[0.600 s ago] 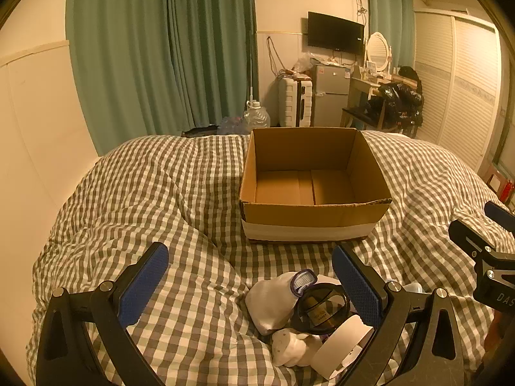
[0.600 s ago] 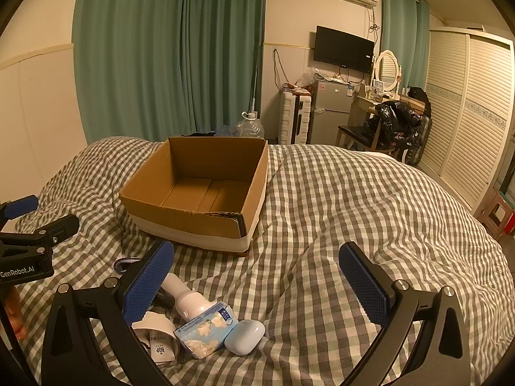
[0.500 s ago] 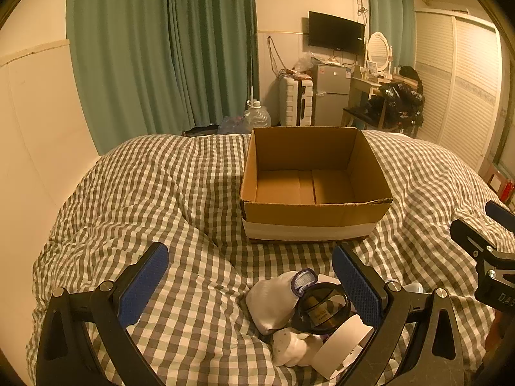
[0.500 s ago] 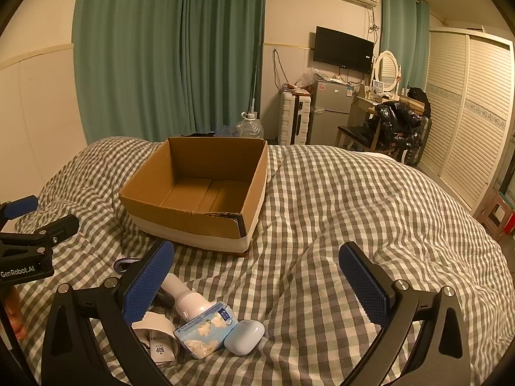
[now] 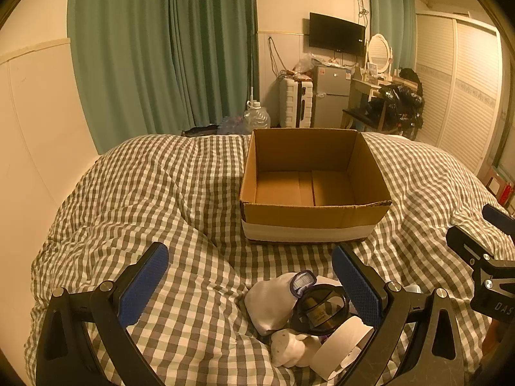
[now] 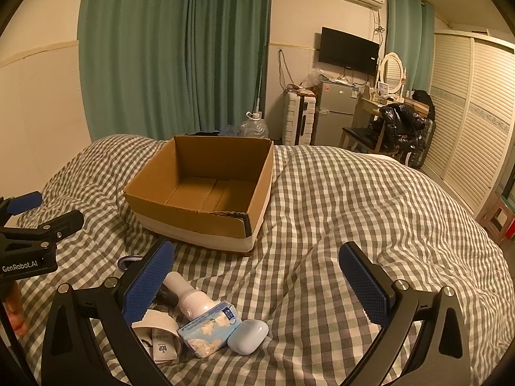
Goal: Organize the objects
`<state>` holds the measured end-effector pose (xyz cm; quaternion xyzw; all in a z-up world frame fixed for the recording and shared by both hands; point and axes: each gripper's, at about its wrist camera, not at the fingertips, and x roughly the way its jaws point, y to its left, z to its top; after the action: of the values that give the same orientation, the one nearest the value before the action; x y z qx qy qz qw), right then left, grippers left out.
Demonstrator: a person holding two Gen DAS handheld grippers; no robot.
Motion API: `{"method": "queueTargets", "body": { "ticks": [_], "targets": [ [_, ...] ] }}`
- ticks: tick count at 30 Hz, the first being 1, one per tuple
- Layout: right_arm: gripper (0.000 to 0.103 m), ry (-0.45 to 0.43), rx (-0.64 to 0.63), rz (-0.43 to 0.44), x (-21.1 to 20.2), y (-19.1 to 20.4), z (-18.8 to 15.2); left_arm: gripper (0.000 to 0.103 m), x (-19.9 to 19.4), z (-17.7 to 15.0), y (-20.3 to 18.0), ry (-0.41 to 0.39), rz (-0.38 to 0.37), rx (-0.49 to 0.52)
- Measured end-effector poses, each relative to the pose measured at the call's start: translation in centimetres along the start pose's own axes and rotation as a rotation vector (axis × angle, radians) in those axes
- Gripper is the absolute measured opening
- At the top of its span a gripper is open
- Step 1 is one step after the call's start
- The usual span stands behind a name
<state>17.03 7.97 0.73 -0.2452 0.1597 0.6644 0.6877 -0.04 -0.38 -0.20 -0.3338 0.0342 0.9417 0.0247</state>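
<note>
Bed (image 5: 161,193) covered by a grey-and-white checked quilt; everything sits on it.

Cardboard box (image 5: 313,186), open top, nothing visible inside, white band around its base. It stands on the quilt beyond both tools, roughly mid-bed.

Left tool (image 5: 249,284): released, blue pads spread wide, nothing between them. It hangs low over the quilt, just short of the small-item pile, which lies near its right finger.

Right tool (image 6: 257,276): also released, pads wide apart, holding nothing. Pile lies under and beside its left finger.

Pile of small things, near side of the box, well apart from it:
- white cloth pouch (image 5: 268,302), slumped
- roll of white tape (image 5: 342,342), on edge, partly behind the left tool's right finger
- dark round jar (image 5: 320,310), lying against the pouch
- white bottle (image 6: 188,296), on its side
- tissue pack (image 6: 209,325), blue wrapper, touching the bottle's cap end
- pale blue case (image 6: 248,336), rounded, touching the tissue pack
</note>
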Motion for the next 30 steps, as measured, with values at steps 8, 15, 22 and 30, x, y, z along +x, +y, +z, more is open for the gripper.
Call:
{"method": "queueTargets", "body": {
  "ticks": [8, 15, 22, 30],
  "targets": [
    [0.103, 0.008, -0.008, 0.0, 0.07, 0.05, 0.06, 0.103, 0.13, 0.12, 0.05, 0.009, -0.029, 0.002],
    [0.103, 0.015, -0.01, -0.006, 0.14, 0.1, -0.02, 0.103, 0.23, 0.17, 0.21, 0.015, -0.059, 0.0],
    [0.103, 0.015, -0.008, 0.005, 0.18, 0.29, -0.06, 0.103, 0.08, 0.13, 0.27, 0.008, -0.083, 0.007],
    [0.103, 0.019, -0.005, 0.003, 0.28, 0.32, -0.12, 0.103, 0.08, 0.1, 0.33, 0.009, -0.095, 0.008]
  ]
}}
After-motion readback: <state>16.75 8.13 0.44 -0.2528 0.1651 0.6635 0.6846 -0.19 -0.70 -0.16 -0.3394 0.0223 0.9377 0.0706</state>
